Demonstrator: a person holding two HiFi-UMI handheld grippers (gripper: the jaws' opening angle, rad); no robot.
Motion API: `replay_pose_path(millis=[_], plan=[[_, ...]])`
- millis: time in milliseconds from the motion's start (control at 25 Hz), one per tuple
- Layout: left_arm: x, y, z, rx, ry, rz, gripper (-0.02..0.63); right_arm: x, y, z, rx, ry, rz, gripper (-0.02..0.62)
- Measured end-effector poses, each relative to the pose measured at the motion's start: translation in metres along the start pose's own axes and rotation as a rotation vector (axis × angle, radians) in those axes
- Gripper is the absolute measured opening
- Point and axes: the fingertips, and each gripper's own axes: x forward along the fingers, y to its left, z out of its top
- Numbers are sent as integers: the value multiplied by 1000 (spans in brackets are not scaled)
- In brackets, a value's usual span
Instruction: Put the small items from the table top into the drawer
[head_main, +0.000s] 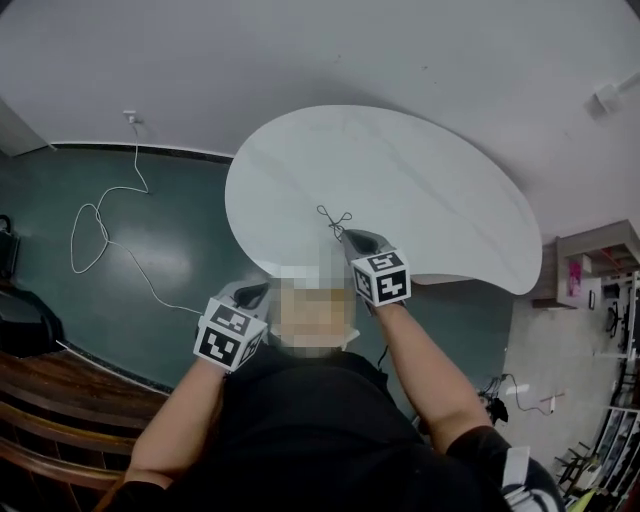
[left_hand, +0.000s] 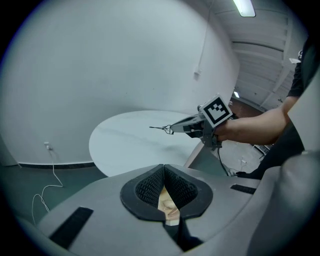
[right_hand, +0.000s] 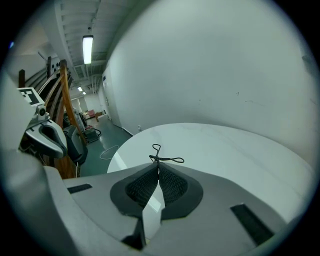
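Right gripper (right_hand: 158, 169) fingers are pinched shut on a thin black wire loop (right_hand: 167, 159), maybe a hairpin, above the white rounded bench (head_main: 430, 180), left gripper (left_hand: 163, 175) fingers closed and empty, so a firm pinch is needed while carrying it to the unseen drawer.

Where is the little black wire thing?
The black wire thing is pinched in the tip of the right tongs, held just above the white table near the person's edge, at the middle of the head view.
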Motion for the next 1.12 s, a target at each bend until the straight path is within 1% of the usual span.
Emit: replay_pose_path(millis=[160,280,400,520,640,800,960,1120], plan=[[12,-10,7,41,6,-42,16,-28,6,-13,18,-17,-11,12],[21,-17,7,65,17,-69,17,-48,12,-31,25,-14,-14,12],[28,-26,3,80,39,-95,17,-67,19,-57,-3,12,-8,12],[35,-34,2,92,48,-112,17,-83,27,-86,-47,62,17,12],[39,-38,1,100,50,-115,16,-97,39,-117,-85,125,66,12],[41,-42,-8,98,77,-122,17,-103,53,-154,-101,196,128,12],[42,-47,-13,82,89,-118,17,-91,56,-183,-115,272,161,14],[42,-47,-19,67,94,-107,17,-66,62,-207,-172,340,196,14]])
